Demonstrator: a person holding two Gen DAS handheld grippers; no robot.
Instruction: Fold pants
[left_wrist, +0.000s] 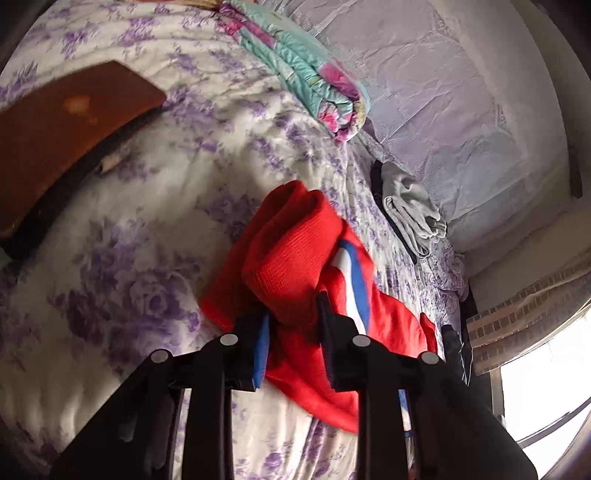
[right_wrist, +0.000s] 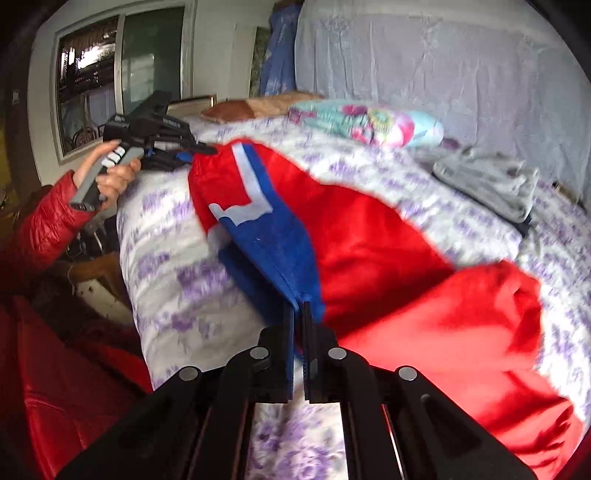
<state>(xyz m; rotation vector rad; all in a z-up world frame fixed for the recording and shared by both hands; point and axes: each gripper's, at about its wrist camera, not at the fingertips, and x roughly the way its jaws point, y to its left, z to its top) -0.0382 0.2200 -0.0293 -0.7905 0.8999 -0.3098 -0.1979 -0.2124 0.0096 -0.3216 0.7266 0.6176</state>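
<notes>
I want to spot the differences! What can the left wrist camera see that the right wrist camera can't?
Only the left wrist view shows a brown board lying on the bed, a brick wall and bright daylight low on the right.

Only the right wrist view shows a hand in a red sleeve holding the left gripper, plus a window.

Both show the red pants with a blue and white stripe, the flowery purple blanket, a folded grey garment and a colourful folded quilt.
</notes>
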